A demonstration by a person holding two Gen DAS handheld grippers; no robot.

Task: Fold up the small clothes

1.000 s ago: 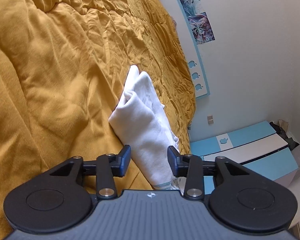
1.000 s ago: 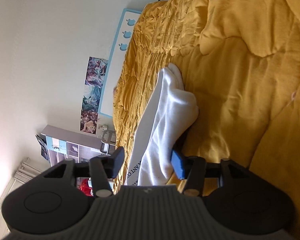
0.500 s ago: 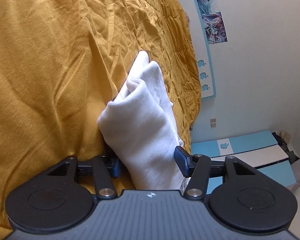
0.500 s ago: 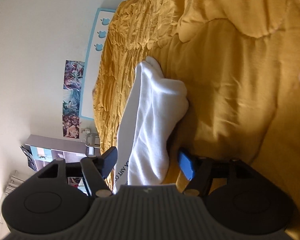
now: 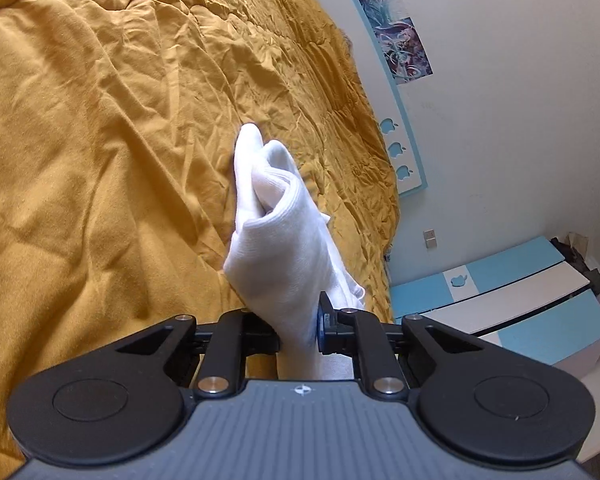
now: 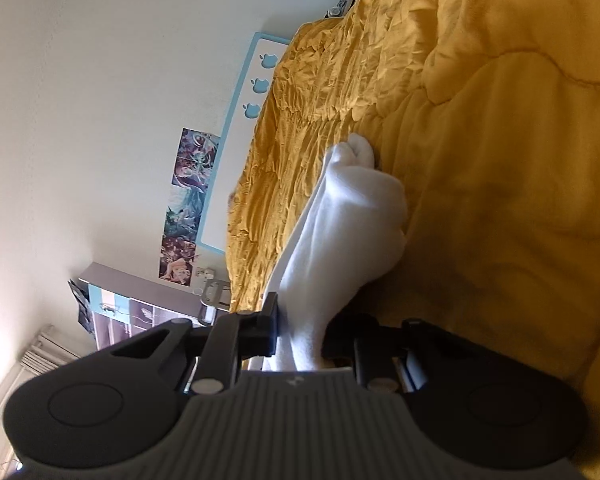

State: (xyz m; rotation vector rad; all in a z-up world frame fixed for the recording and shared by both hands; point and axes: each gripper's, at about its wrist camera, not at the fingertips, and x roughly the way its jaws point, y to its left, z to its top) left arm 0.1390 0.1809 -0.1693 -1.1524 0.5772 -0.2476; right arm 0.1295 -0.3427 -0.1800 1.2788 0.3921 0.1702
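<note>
Sock cuff: the white socks' (image 5: pixel 284 256) near end drops behind the left gripper (image 5: pixel 299 330) body — its edge unseen.
Right view: same near end hidden below the right gripper (image 6: pixel 300 334).
Posters (image 6: pixel 188 204): too small to tell.
Bedspread (image 5: pixel 100 140): cut off left.

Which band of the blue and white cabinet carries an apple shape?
The uppermost light blue band: it alone bears a white square with a blue apple; the white band and the lower blue band are plain.
</note>
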